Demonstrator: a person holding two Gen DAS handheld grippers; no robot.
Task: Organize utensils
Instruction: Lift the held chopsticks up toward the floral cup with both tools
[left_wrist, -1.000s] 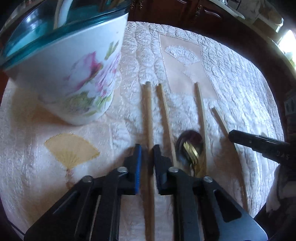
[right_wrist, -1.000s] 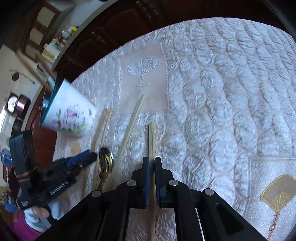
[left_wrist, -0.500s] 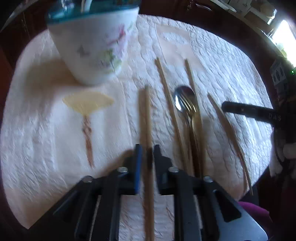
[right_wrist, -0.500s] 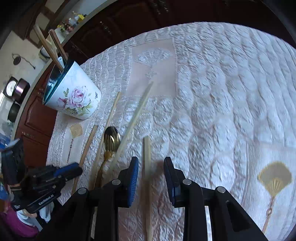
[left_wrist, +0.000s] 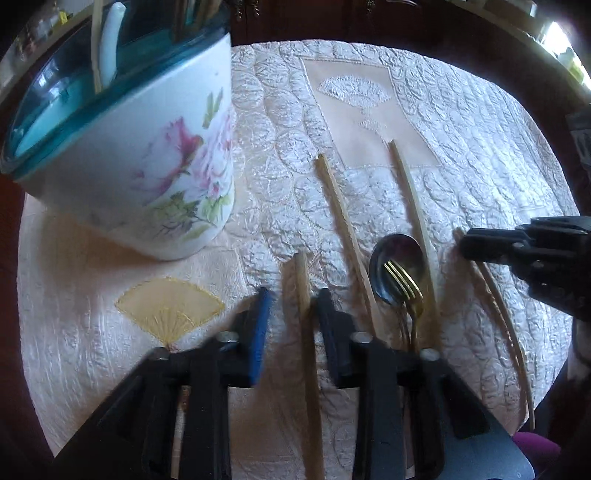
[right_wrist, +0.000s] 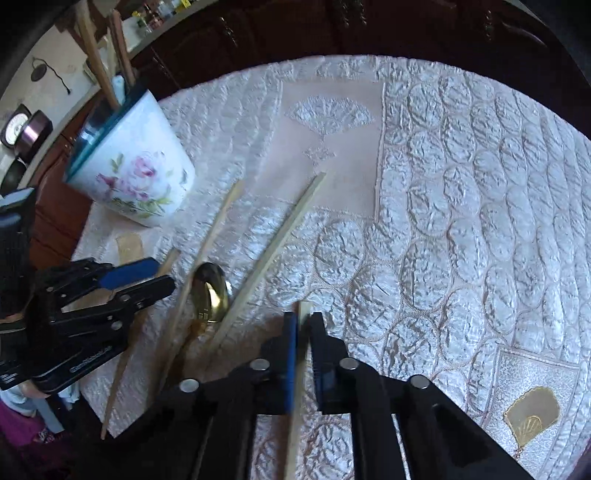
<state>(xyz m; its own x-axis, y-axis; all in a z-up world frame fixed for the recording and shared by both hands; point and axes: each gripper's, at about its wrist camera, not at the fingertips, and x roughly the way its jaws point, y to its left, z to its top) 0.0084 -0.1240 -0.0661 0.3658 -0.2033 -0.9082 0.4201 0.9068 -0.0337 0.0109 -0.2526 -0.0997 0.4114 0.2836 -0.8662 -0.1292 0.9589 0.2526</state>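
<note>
Several wooden chopsticks, a spoon (left_wrist: 397, 267) and a gold fork (left_wrist: 404, 286) lie on the quilted cloth. A white floral cup (left_wrist: 147, 158) with a teal rim holds utensils at the far left; it also shows in the right wrist view (right_wrist: 136, 173). My left gripper (left_wrist: 293, 314) is open, its jaws on either side of a chopstick (left_wrist: 308, 354) without touching it. My right gripper (right_wrist: 303, 332) is shut on another chopstick (right_wrist: 297, 406) near the table's front. The right gripper also shows in the left wrist view (left_wrist: 491, 247).
Two more chopsticks (left_wrist: 343, 221) (left_wrist: 413, 206) lie beside the spoon. The quilted tablecloth (right_wrist: 461, 203) stretches to the right. Dark wooden cabinets (right_wrist: 295, 29) stand behind the table. The table's edge runs close below both grippers.
My left gripper has opened around its chopstick and moved back toward the cup. My right gripper has closed on the chopstick it straddled half a second ago.
</note>
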